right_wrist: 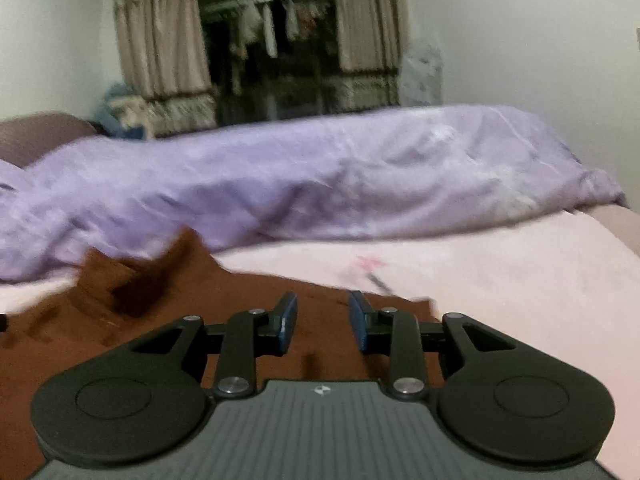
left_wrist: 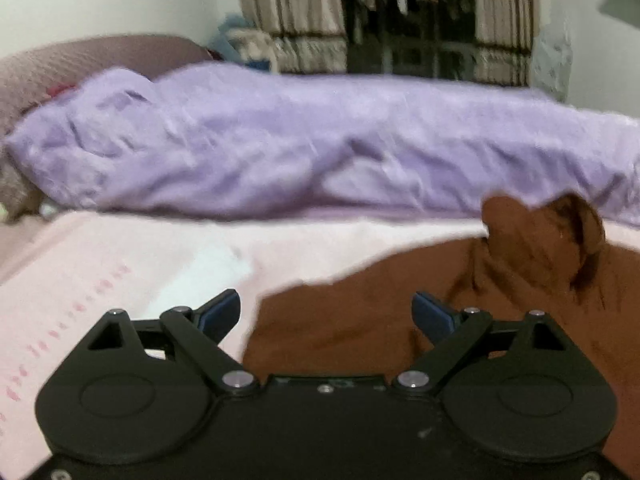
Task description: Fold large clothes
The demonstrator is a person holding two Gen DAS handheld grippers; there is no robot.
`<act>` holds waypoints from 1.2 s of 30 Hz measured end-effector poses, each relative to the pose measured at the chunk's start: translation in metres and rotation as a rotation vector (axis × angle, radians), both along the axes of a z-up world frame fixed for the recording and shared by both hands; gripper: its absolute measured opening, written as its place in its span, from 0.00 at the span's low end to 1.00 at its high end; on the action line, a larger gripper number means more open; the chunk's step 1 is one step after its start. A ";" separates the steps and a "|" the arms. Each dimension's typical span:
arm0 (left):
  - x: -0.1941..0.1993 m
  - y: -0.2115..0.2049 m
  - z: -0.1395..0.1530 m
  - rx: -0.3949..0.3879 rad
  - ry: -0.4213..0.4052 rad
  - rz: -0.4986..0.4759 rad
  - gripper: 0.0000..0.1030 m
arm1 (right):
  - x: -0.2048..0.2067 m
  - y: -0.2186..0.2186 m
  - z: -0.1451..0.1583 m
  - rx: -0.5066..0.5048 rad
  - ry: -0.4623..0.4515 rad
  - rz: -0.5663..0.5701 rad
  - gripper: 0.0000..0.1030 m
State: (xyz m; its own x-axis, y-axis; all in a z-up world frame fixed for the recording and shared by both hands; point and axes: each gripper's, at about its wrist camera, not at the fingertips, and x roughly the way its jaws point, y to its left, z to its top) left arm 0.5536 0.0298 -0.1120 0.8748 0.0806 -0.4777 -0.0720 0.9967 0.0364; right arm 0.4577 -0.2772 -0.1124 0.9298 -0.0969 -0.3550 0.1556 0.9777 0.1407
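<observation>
The brown garment (left_wrist: 400,320) lies spread on the bed (left_wrist: 120,264) over its pale pink sheet, with a bunched, raised lump (left_wrist: 552,240) toward its far edge, near the rolled lilac duvet (left_wrist: 280,140) that runs along the far side of the bed; the left claw (left_wrist: 326,312) stands wide with nothing between its blue pads, hanging over the garment's left edge where cloth meets sheet; the right claw (right_wrist: 323,316) stands narrow but parted, nothing pinched, with brown cloth below the gap and the garment's right edge (right_wrist: 424,302) just beside its right finger; both claws look to be between grips, so the step in hand is judged to be picking fresh hold points for the next fold; to do it well, each claw should come down on a true corner or hem rather than mid-cloth, take one layer only, and lift evenly so the fold line stays straight; the crumpled lump wants smoothing flat first, or it will be trapped inside the fold; much is uncertain: both views are blurred, the near part of the garment is hidden under the claw bodies, its overall shape and kind cannot be told, and how many layers already lie stacked cannot be read; a faint dark streak (right_wrist: 376,278) on the sheet is too smeared to identify.
</observation>
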 end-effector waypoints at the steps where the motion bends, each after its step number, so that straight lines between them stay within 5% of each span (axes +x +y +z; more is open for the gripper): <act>1: -0.005 -0.002 0.006 -0.023 -0.017 -0.003 0.92 | -0.003 0.011 0.003 0.019 -0.009 0.038 0.36; 4: -0.021 -0.026 0.018 -0.091 -0.046 -0.147 0.92 | -0.008 0.055 0.006 0.023 0.000 0.153 0.36; 8: -0.022 -0.074 -0.007 -0.018 0.036 -0.292 0.92 | 0.002 0.093 -0.013 -0.046 0.094 0.244 0.36; 10: -0.011 -0.086 -0.034 0.061 0.103 -0.258 0.95 | 0.013 0.091 -0.027 -0.047 0.148 0.221 0.37; 14: -0.007 -0.074 -0.034 0.017 0.094 -0.252 0.95 | 0.024 0.060 -0.034 0.072 0.170 0.199 0.37; 17: -0.006 -0.069 -0.036 0.090 0.075 -0.183 0.95 | 0.024 0.047 -0.036 -0.021 0.188 0.071 0.37; 23: -0.002 -0.048 -0.032 0.081 0.072 -0.163 0.96 | 0.021 0.000 -0.037 -0.006 0.197 -0.076 0.31; 27: 0.004 -0.034 -0.030 0.035 0.082 -0.143 0.96 | 0.023 -0.017 -0.037 0.043 0.198 -0.085 0.31; 32: 0.008 -0.018 -0.032 0.114 0.075 0.013 0.95 | 0.018 -0.016 -0.039 -0.016 0.207 -0.141 0.31; 36: 0.020 -0.001 -0.038 -0.013 0.121 -0.006 0.95 | 0.016 -0.027 -0.039 -0.009 0.203 -0.182 0.31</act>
State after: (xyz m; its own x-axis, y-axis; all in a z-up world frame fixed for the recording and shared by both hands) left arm 0.5732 0.0292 -0.1504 0.8114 0.0683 -0.5804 -0.0617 0.9976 0.0311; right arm 0.4733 -0.3045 -0.1515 0.8066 -0.2596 -0.5311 0.3527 0.9323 0.0799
